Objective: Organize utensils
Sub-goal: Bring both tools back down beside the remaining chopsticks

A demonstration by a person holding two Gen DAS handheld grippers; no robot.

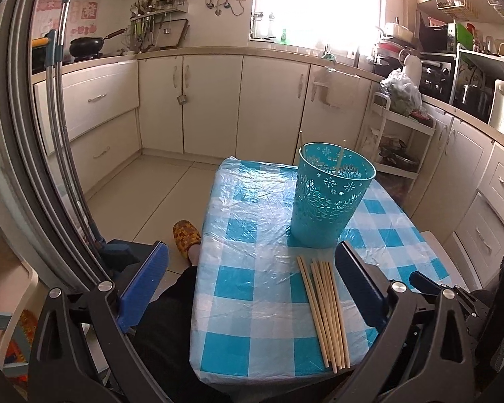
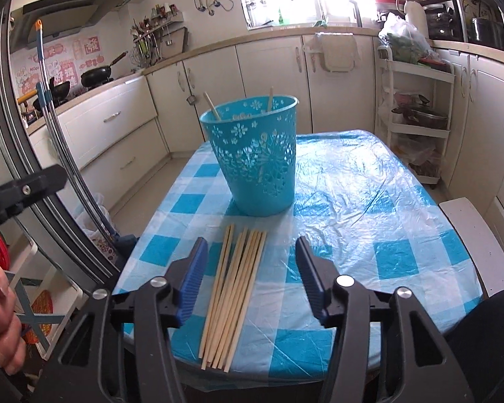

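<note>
The chopsticks (image 2: 233, 294) are laid in a loose bundle on the table (image 2: 369, 201), just before the basket (image 2: 257, 158), where two, it seems, are already stood. The right gripper (image 2: 250, 277) is spread wide astride them, ready for gripping; the left gripper (image 1: 252, 282) is likewise released and empty

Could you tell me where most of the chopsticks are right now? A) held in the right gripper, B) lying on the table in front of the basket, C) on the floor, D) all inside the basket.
B: a bundle of chopsticks lies flat on the table before the basket, which holds only two.
</note>
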